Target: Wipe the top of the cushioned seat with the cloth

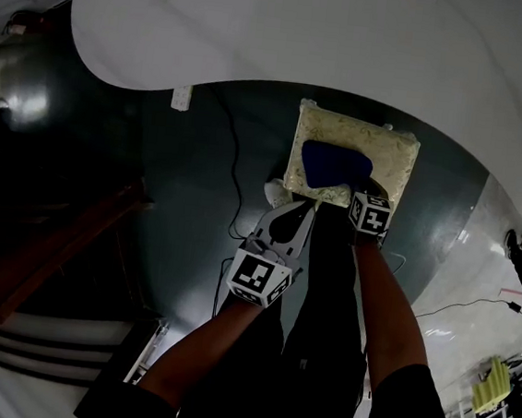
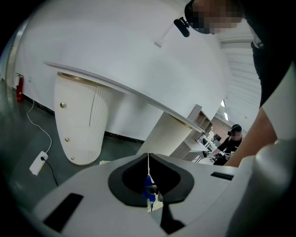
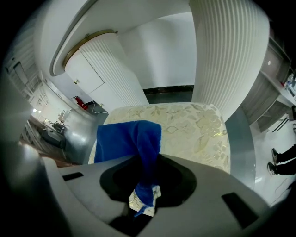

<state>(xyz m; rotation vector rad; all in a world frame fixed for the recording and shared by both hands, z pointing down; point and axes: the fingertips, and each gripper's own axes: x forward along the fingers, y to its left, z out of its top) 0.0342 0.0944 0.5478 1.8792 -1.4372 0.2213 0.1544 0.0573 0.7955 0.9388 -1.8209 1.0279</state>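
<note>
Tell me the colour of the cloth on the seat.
Blue cloth; right gripper view shows it best.

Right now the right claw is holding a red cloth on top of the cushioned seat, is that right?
Not quite: the cloth is blue, not red. The right gripper view shows the right claw shut on it, on top of the cushioned seat.

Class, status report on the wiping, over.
Right gripper shut on blue cloth atop cream patterned cushioned seat. Left gripper shut, at seat's near edge. Nothing obstructing.
</note>
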